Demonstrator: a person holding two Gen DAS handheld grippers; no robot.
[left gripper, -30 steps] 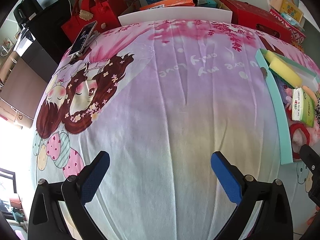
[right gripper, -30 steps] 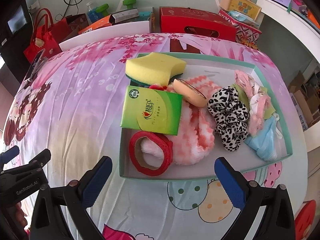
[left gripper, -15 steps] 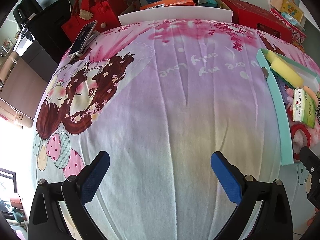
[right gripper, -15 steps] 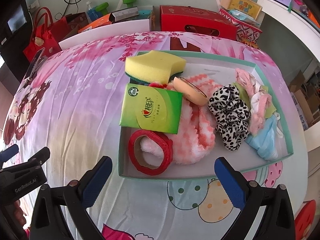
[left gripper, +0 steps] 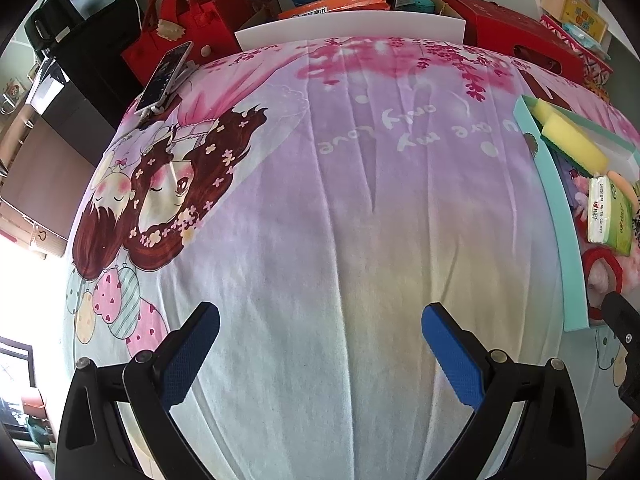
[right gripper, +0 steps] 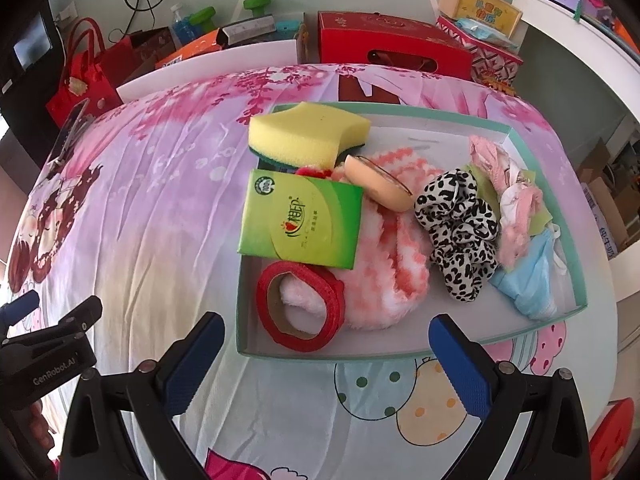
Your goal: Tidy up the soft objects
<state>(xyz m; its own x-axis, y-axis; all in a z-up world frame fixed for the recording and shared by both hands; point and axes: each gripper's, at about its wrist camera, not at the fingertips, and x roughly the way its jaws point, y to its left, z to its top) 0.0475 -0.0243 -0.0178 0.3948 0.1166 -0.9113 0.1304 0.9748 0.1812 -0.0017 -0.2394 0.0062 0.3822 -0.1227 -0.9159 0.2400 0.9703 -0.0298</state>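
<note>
Almost nothing changed over the last second: left wrist view shows the tray [left gripper: 560,216] sliding a touch further to the right edge of frame, so the left gripper [left gripper: 320,344] drifted slightly left; right wrist view is near identical, tray a hair closer. No object moved. For the task: no pick or place in this window, both tools just hover.

Tongs: left gripper spread wide, nothing between the pads, over bare bedsheet [left gripper: 320,208]. Right gripper [right gripper: 326,350] also spread wide and carrying nothing, at the tray's near rim [right gripper: 360,354].

Where the soft stuff is: all in the teal tray [right gripper: 540,136] on the right side of the bed. None visible loose on the sheet.

Count in tray, right wrist view:
- 1 yellow sponge [right gripper: 308,134], far left
- 1 green tissue pack [right gripper: 300,222], left
- 1 red tape roll [right gripper: 302,308], near left
- 1 pink-white fluffy pad [right gripper: 384,276], middle
- 1 beige puff [right gripper: 378,188], on top of the pad
- 1 leopard scrunchie [right gripper: 456,232]
- 1 blue face mask [right gripper: 528,280], near right
- pink lace bundle [right gripper: 508,184], far right; piece count unclear

Fits either end: everything already gathered, or a full tray awaiting sorting out.
</note>
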